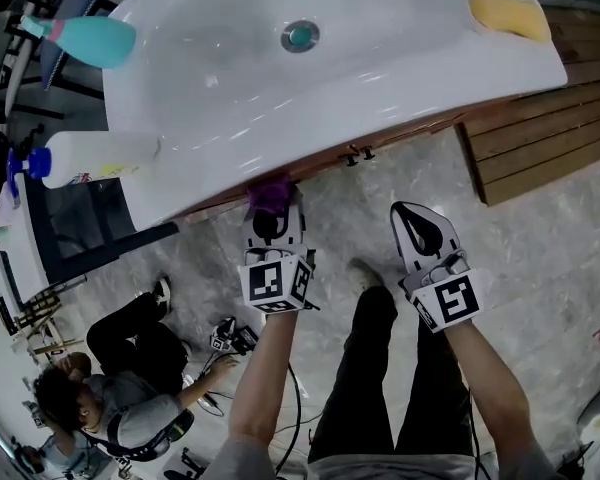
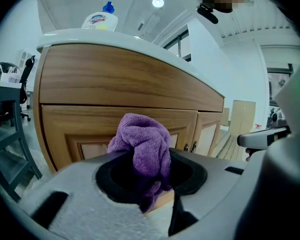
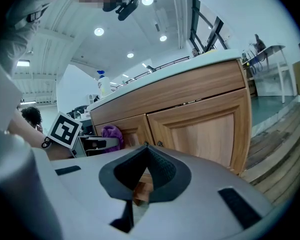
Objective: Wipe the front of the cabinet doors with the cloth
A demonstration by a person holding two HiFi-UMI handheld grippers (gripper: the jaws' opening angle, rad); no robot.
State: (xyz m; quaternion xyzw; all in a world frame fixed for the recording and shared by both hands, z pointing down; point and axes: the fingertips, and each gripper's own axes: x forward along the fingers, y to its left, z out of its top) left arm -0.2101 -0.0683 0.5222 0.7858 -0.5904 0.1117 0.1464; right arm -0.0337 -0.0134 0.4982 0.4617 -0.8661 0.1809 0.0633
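Jaws on left gripper [image 1: 271, 218] clamped on the purple cloth [image 2: 142, 146]. Wad is bunched between them, most of it sticking out past the tips toward the left cabinet door [image 2: 80, 126], just under the sink [image 1: 230, 88] rim. Can't tell if it touches the wood. On the right gripper [image 3: 145, 151] they're pinched together, nothing between, held off the right cabinet door [image 3: 205, 131].

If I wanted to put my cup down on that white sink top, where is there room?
The white sink top is bare between the drain and the yellow sponge in its far right corner. The left end is crowded: a teal bottle and a white spray bottle sit there.
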